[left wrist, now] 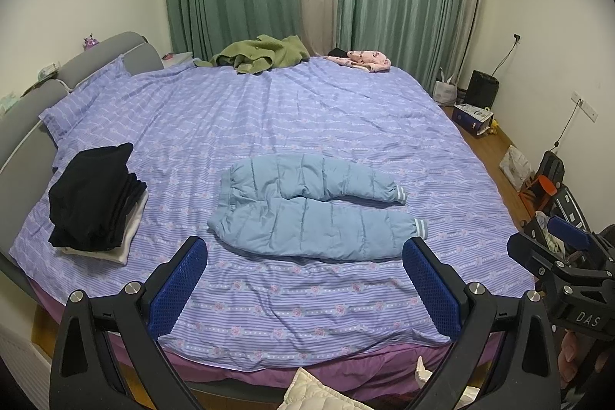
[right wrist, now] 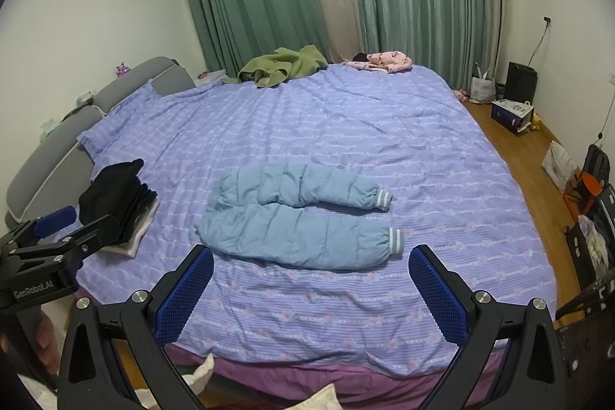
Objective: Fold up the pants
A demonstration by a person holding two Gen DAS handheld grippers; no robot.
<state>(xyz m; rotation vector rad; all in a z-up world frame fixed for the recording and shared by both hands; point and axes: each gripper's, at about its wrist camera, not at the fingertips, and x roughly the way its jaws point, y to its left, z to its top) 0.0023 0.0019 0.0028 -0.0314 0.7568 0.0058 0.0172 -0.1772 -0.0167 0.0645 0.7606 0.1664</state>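
Light blue padded pants (left wrist: 307, 210) lie flat on the purple striped bed cover (left wrist: 292, 302), waist to the left, both legs pointing right with striped cuffs. They also show in the right wrist view (right wrist: 296, 218). My left gripper (left wrist: 305, 291) is open and empty, held back from the bed's near edge, short of the pants. My right gripper (right wrist: 311, 298) is open and empty, also in front of the pants. The right gripper shows at the right edge of the left wrist view (left wrist: 553, 248). The left gripper shows at the left of the right wrist view (right wrist: 65, 229).
A stack of folded black and white clothes (left wrist: 96, 202) sits left of the pants. A green garment (left wrist: 261, 56) and a pink one (left wrist: 365, 60) lie at the far edge. A grey headboard (left wrist: 23, 141) is at left. Wooden floor with boxes and bags (left wrist: 476, 118) is at right.
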